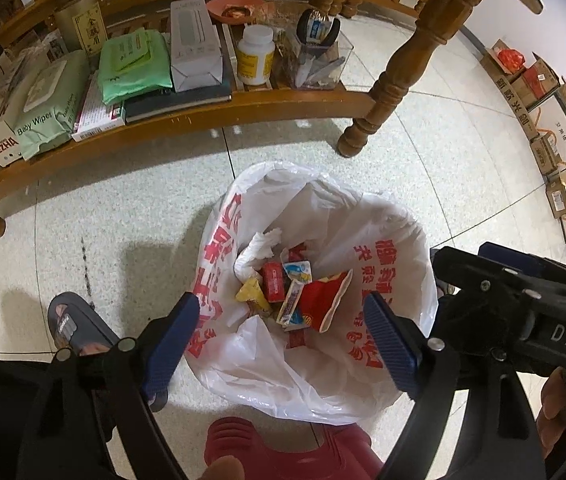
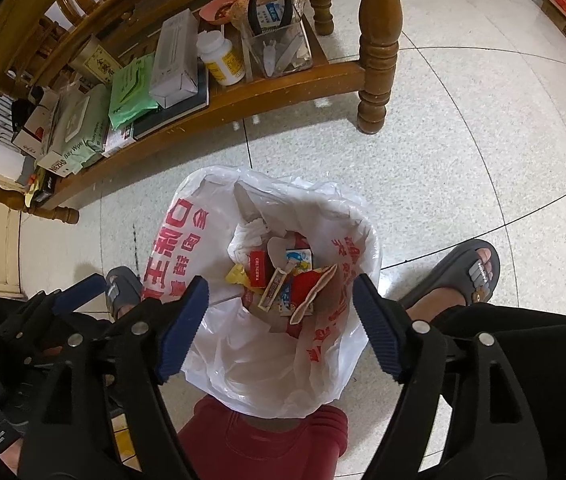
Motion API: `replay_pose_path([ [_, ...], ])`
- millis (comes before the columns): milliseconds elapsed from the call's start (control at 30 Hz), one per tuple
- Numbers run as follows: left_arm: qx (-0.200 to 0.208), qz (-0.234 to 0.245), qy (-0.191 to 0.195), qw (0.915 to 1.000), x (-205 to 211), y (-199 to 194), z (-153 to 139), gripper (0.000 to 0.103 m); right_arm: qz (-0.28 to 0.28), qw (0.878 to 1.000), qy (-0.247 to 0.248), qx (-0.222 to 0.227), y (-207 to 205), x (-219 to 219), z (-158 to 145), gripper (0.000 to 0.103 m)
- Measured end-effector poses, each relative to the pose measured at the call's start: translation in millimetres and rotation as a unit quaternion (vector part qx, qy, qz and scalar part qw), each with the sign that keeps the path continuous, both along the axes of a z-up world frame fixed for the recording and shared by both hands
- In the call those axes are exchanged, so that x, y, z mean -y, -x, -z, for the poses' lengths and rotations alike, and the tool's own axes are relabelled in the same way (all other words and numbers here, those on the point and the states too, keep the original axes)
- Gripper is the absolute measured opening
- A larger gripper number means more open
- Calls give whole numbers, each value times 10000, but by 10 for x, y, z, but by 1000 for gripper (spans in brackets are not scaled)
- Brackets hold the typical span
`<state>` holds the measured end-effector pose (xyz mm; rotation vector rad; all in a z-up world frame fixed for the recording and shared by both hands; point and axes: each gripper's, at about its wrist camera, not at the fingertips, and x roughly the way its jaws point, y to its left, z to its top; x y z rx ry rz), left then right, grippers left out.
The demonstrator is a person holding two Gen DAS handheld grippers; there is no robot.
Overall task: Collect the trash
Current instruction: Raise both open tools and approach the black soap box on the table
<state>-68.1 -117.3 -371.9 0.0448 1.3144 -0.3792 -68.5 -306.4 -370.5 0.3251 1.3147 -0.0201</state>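
A white plastic bag with red print lines a dark red bin on the floor. Inside lie trash items: a red snack packet, a small red box, a yellow wrapper, a blue-and-white carton and crumpled tissue. My left gripper hangs open and empty above the bag. My right gripper is also open and empty above it; its body shows at the right of the left wrist view.
A low wooden shelf behind the bin carries wipes packs, boxes, a white pill bottle and a clear organiser. A table leg stands on the tiled floor. Sandalled feet flank the bin. Cardboard boxes line the wall.
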Motion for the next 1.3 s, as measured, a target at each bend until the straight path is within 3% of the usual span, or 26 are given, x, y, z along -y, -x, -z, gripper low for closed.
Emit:
replay_pose_path([
  [200, 313, -17, 17, 9995, -31, -5, -156, 95, 53, 9995, -2, 306, 38, 35, -184, 75],
  [400, 480, -187, 89, 9986, -113, -54, -308, 95, 168, 9962, 10, 854, 105, 96, -462, 86],
  [567, 594, -263, 108, 9978, -155, -76, -432, 95, 363, 9943, -89, 1003, 153, 173, -565, 95],
  [767, 777, -515, 221, 9954, -261, -101, -623, 95, 401, 9915, -125, 1228, 192, 213, -832, 96],
  [933, 1019, -617, 336, 9923, -356, -189, -937, 95, 208, 9858, 63, 1664, 222, 188, -1316, 96],
  [1300, 1998, -416, 642, 9769, -539, -605, -2180, 95, -183, 9669, 584, 2476, 46, 126, -2644, 96],
])
